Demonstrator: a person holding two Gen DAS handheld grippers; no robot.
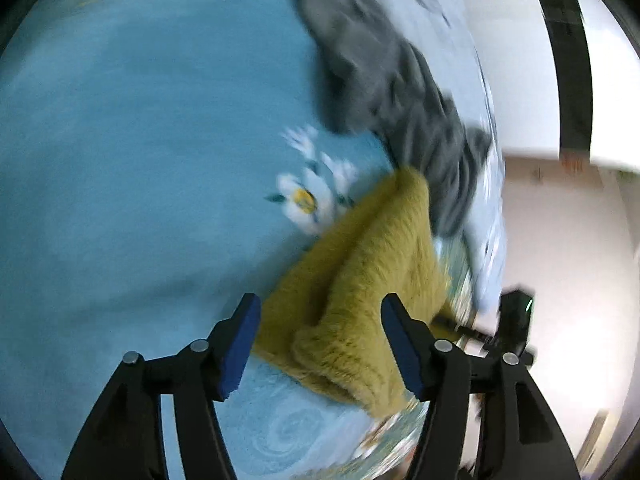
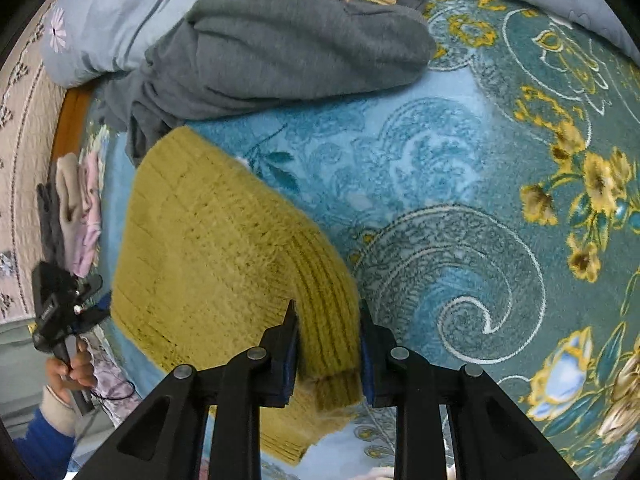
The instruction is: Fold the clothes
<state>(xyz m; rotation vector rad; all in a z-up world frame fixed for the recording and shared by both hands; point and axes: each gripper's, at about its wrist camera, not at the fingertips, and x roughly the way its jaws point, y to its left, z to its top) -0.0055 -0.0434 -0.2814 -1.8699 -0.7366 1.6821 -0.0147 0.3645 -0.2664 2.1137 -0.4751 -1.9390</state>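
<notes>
A mustard-yellow knitted sweater (image 2: 208, 240) lies partly folded on a blue patterned blanket (image 2: 420, 168). My right gripper (image 2: 328, 344) is shut on the sweater's ribbed sleeve cuff (image 2: 332, 360). In the left wrist view the sweater (image 1: 360, 292) lies under and between the fingers of my left gripper (image 1: 320, 344), which is open and holds nothing. The left gripper also shows in the right wrist view (image 2: 76, 304), at the sweater's left edge. The left view is blurred.
A crumpled grey sweatshirt (image 2: 280, 52) lies behind the sweater; it also shows in the left wrist view (image 1: 392, 80). A pale blue pillow (image 2: 112, 20) is at the back left. Small pink and grey clothes (image 2: 76, 208) lie at the bed's left edge.
</notes>
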